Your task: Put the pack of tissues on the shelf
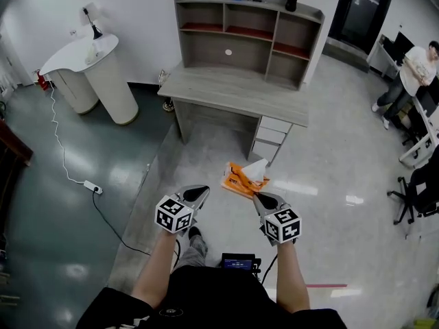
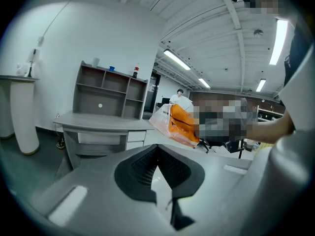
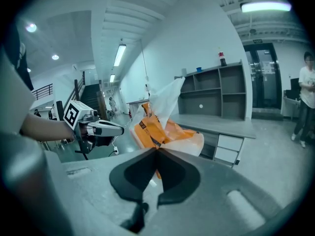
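Right hand-held gripper [image 1: 259, 197] clamps the orange plastic pack of tissues [image 1: 241, 180], grey wooden shelf [image 1: 206, 50] straight ahead atop the bench [image 1: 233, 89]

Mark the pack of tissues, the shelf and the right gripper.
pack of tissues [image 1: 240, 182]: head view, orange wrapper's middle.
shelf [image 1: 206, 50]: head view, back panel of the wide lower bay.
right gripper [image 3: 157, 149]: right gripper view, between its fingertips, shut on the pack.

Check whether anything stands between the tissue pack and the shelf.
Nothing visible does: only bare floor lies between the tissue pack, held in the right tool, and the desk that carries the shelf.
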